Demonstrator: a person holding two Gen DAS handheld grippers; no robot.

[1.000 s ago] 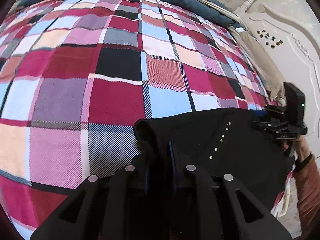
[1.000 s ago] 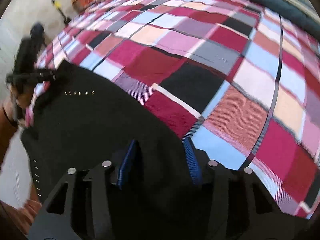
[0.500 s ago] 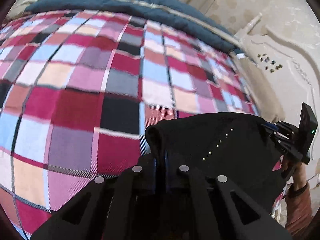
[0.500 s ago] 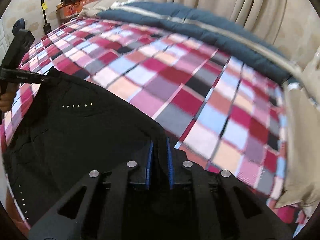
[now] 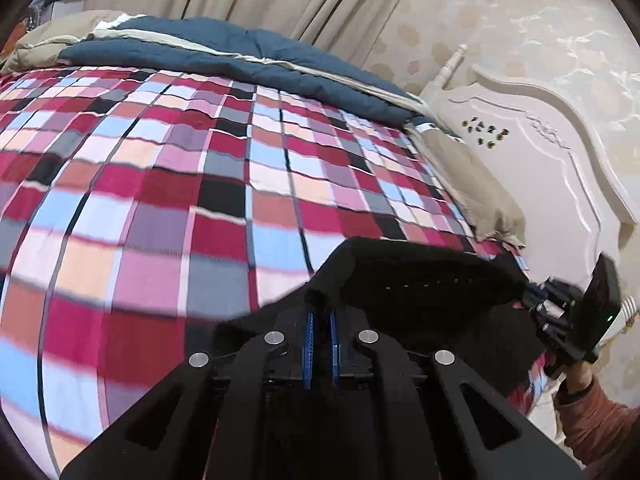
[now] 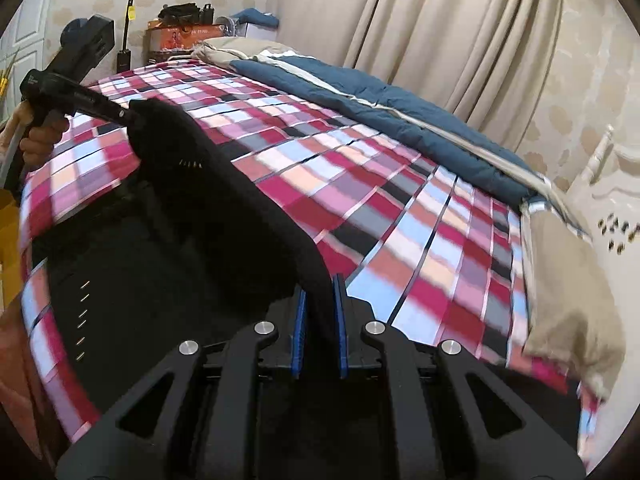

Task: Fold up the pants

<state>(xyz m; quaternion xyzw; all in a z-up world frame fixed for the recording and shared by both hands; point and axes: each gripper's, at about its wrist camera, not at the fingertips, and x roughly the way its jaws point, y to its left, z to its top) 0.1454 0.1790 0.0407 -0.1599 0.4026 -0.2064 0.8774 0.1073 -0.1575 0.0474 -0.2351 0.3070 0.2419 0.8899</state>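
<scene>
Black pants [image 5: 420, 280] with small metal studs are held up off a plaid bed between both grippers. My left gripper [image 5: 320, 320] is shut on one end of the lifted edge. My right gripper [image 6: 319, 292] is shut on the other end. The pants [image 6: 168, 248] stretch in a taut band from the right gripper to the left gripper [image 6: 128, 114], and the rest hangs down over the near bed edge. The right gripper [image 5: 532, 298] shows at the right of the left wrist view, with the hand below it.
The plaid bedspread [image 5: 200, 168] covers the bed. A folded blue quilt [image 5: 240, 56] lies along the far side, before beige curtains [image 6: 440, 20]. A tan pillow [image 6: 568, 292] rests by the white headboard [image 5: 560, 152]. Boxes and clutter [image 6: 180, 36] stand beyond the foot end.
Both grippers have risen and lifted the pants edge off the bed. The right gripper, open one second ago, has shut on the fabric. Both views now look higher, onto curtains and wall.
</scene>
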